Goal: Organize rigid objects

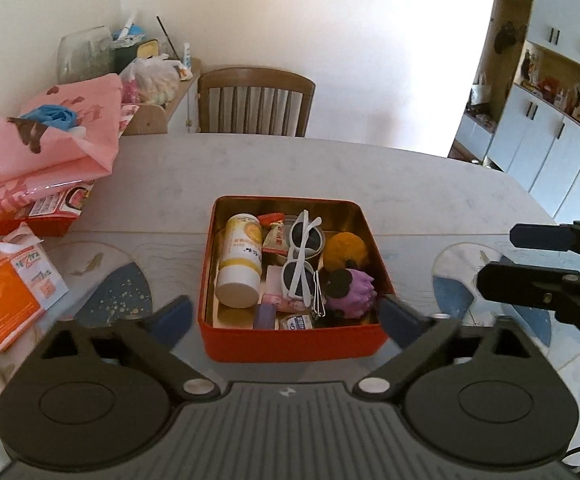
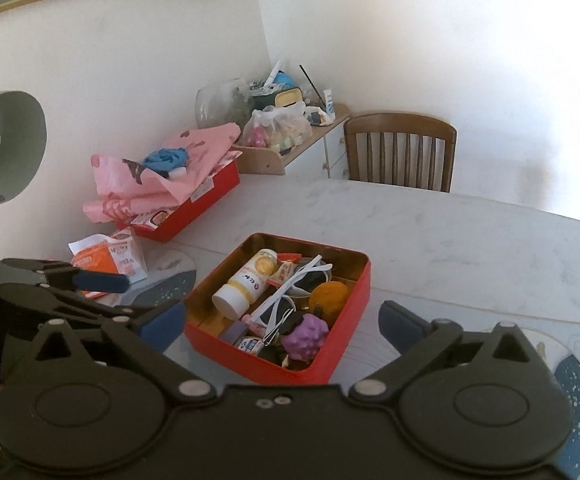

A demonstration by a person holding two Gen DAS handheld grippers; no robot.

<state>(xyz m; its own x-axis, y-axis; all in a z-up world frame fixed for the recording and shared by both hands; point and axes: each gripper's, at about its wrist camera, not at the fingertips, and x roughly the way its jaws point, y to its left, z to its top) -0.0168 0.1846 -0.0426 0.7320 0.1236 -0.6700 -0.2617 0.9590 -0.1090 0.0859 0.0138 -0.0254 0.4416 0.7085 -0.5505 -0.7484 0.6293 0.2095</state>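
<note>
An open red tin (image 1: pixel 290 344) sits on the marble table and is also seen in the right wrist view (image 2: pixel 341 336). Inside it lie a yellow and white bottle (image 1: pixel 240 264), white sunglasses (image 1: pixel 303 256), an orange ball (image 1: pixel 345 250), a purple knobbly toy (image 1: pixel 355 290), a wrapped candy (image 1: pixel 276 238) and small packets. My left gripper (image 1: pixel 286 318) is open, just short of the tin's near wall, with nothing held. My right gripper (image 2: pixel 282 325) is open too, near the tin's corner, and empty. It shows at the right edge of the left wrist view (image 1: pixel 503 258).
A pink bag (image 1: pixel 30 152) lies over a second red box at the left. An orange and white packet (image 1: pixel 6 296) is nearer. Round placemats (image 1: pixel 114 292) flank the tin. A wooden chair (image 1: pixel 256 100) stands behind the table, a cluttered shelf (image 1: pixel 150 76) and a lamp (image 2: pixel 2 144) to the left.
</note>
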